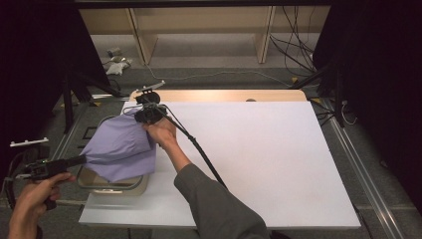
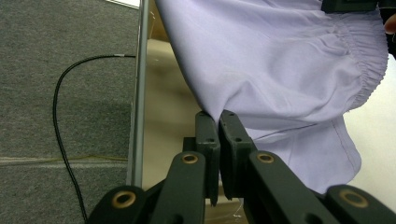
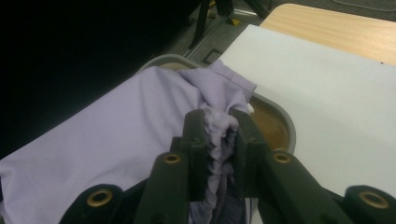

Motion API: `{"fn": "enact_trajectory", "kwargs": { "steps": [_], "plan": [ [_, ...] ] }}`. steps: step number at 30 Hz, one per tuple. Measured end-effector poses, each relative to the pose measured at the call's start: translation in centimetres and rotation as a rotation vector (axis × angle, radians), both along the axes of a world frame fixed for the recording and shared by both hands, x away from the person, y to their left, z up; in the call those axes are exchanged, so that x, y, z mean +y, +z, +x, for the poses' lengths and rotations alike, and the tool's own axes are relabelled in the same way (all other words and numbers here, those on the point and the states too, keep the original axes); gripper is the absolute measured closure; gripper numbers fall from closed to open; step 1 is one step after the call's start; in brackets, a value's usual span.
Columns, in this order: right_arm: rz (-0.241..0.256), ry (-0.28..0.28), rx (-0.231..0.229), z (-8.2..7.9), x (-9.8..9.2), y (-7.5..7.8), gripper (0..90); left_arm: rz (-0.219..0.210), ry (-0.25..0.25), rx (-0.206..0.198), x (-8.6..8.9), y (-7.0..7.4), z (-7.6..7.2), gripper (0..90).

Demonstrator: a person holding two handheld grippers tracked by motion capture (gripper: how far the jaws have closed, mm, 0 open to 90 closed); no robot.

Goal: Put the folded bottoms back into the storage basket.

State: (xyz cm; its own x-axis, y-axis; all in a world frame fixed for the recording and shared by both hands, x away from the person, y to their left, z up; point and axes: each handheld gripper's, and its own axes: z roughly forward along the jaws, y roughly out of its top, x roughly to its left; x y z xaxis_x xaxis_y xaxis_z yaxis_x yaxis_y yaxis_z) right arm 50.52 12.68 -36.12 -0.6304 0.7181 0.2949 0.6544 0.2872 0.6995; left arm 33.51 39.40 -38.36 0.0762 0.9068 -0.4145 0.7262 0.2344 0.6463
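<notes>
Lilac cloth (image 1: 122, 147), a soft woven garment with a gathered elastic edge, is hanging stretched in the air over the left edge of a table, pulled taut between two hand-held grippers. At far left in the high view, the left gripper (image 1: 82, 160) is reaching in from beyond the table's side, its jaws pinching one corner of the fabric; in the left gripper view the two black jaws are sitting almost together, with only a thin fold of the cloth (image 2: 280, 74) caught between them. Beneath the garment, a shallow grey-rimmed tray (image 1: 112, 188) with a brown inner floor is lying partly off the white sheet (image 1: 249, 154) that is covering most of the tabletop. A dark cable (image 2: 63, 135) is curling over grey carpet beside the table's metal edge.

Moving right, the right gripper (image 1: 145, 115) is holding the garment's upper end near the table's far left corner, its jaws standing narrowly apart around a thick, crumpled bunch of fabric (image 3: 217, 123). The tray's curved rim (image 3: 282, 119) is showing just behind that bunch. Its cable (image 1: 199, 149) is trailing back along the person's grey sleeve (image 1: 219, 209).

Farther right, the smooth white sheet is lying bare, offering wide open room, with a strip of pale wood (image 1: 224, 95) running along the far edge. Around the table, grey floor, black stands and light wooden shelving (image 1: 199, 30) are framing the scene.
</notes>
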Motion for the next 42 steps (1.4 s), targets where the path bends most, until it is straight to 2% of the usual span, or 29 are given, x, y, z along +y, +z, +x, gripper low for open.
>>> {"fn": "enact_trajectory", "kwargs": {
  "steps": [23, 26, 27, 28, 30, 31, 35, 42],
  "plan": [
    [0.0, 0.0, 0.011, -0.1, 0.8, -0.8, 77.0, 0.01, 0.035, 0.001, 0.5, -0.4, 0.1, 86.5],
    [0.005, -0.003, 0.015, 0.0, 0.8, -0.8, 72.3, 0.013, 0.048, -0.008, 0.6, -0.5, 0.1, 85.4],
    [0.009, -0.005, 0.019, 0.0, 0.8, -0.9, 65.3, 0.019, 0.057, -0.011, 0.6, -0.5, 0.1, 83.7],
    [0.013, -0.01, 0.028, 0.1, 0.8, -0.9, 56.5, 0.033, 0.067, -0.014, 0.6, -0.5, 0.1, 78.1],
    [0.031, -0.019, 0.032, 0.2, 0.6, -0.7, 48.1, 0.071, 0.087, -0.004, 0.5, -0.3, 0.2, 52.6],
    [0.037, -0.021, 0.031, 0.3, 0.4, -0.6, 47.9, 0.077, 0.086, -0.008, 0.4, -0.1, 0.1, 47.6],
    [0.044, -0.033, 0.009, 0.4, -0.3, 0.1, 43.1, 0.1, 0.042, -0.007, -0.3, 0.4, 0.1, 36.3],
    [0.056, -0.03, -0.01, 0.5, -1.4, 0.8, 39.0, 0.116, -0.002, -0.001, -1.7, 0.6, 0.5, 31.8]
  ]
}}
